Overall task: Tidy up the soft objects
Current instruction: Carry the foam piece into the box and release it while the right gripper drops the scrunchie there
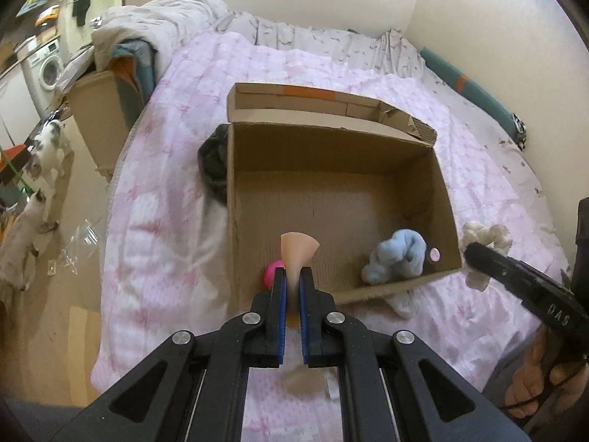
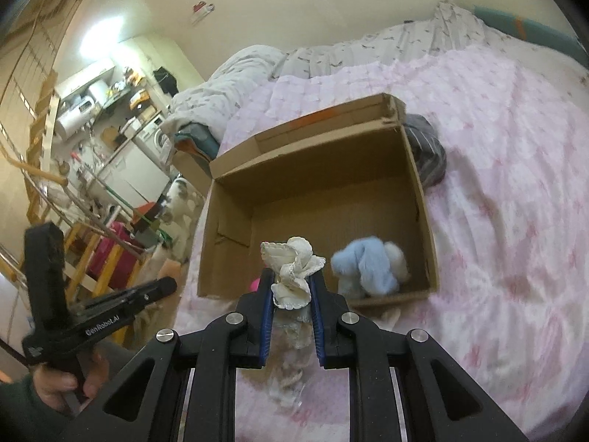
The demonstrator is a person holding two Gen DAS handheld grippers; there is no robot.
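An open cardboard box (image 1: 445, 191) sits on a pink quilted bed; it also shows in the right wrist view (image 2: 423, 199). A light blue fluffy item (image 1: 395, 258) lies in its near right corner, also in the right wrist view (image 2: 368, 265). A pink ball (image 1: 271, 272) sits by the near wall. My left gripper (image 1: 292, 276) is shut on a peach-coloured soft piece (image 1: 299, 248) above the box's near edge. My right gripper (image 2: 292, 278) is shut on a cream frilly cloth (image 2: 294, 272), held just before the box; the cloth shows in the left wrist view (image 1: 486, 239).
A dark bundled garment (image 1: 213, 162) lies against the box's outer side. A folded grey duvet (image 1: 162, 18) is heaped at the bed's head. Cats (image 1: 48, 147) stand on the floor left of the bed, beside a crumpled plastic wrapper (image 1: 79, 243).
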